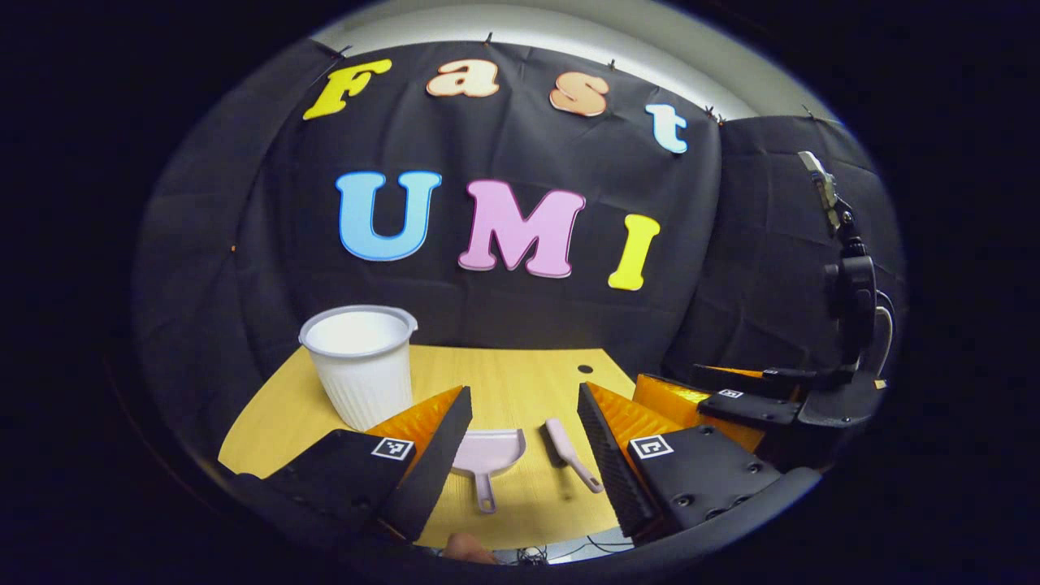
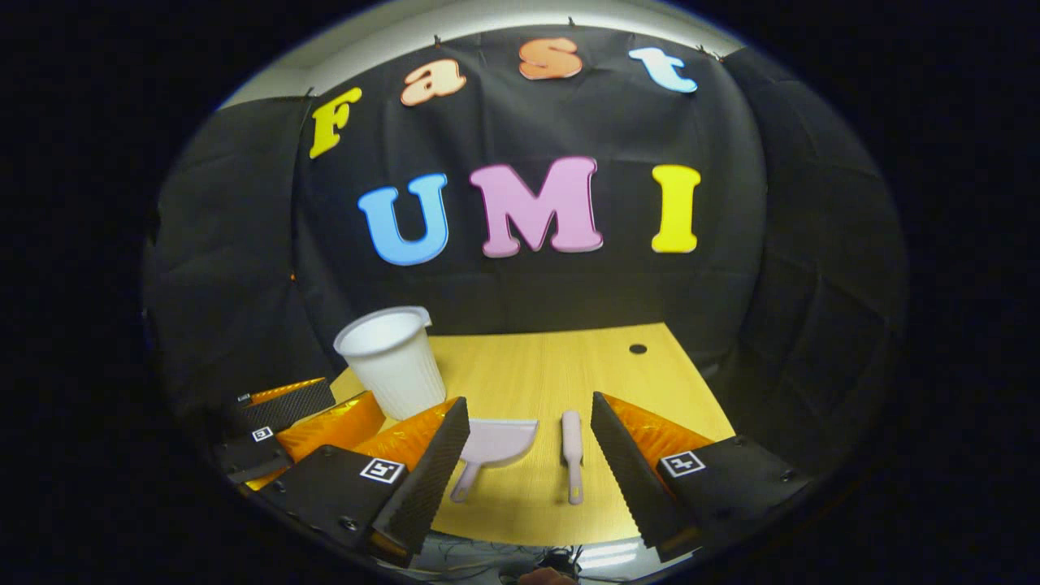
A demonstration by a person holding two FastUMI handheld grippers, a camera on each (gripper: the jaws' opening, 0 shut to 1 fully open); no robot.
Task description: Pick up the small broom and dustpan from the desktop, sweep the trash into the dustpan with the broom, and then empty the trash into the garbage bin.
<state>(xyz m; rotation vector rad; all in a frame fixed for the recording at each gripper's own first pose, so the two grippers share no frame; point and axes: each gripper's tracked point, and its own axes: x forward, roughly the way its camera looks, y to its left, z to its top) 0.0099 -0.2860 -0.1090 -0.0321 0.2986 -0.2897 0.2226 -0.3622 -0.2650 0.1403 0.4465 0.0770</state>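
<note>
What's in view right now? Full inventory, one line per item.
dustpan: 1, pale pink, on desktop, handle toward the near edge, left of the broom.
broom: 1, pale pink, lying beside the dustpan, apart from it.
garbage bin: 1, white ribbed, upright, rear left of desktop.
desktop: 1, light wood, dark round hole near the far right corner.
camera mount: 1, black, at right in left gripper view.
left gripper: 1, open, above the desktop's near edge.
right gripper: 1, open, holding nothing.

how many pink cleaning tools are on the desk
2: the dustpan lies near the front edge, right of the white bin; the broom lies just right of the dustpan. None looks hidden.
</note>
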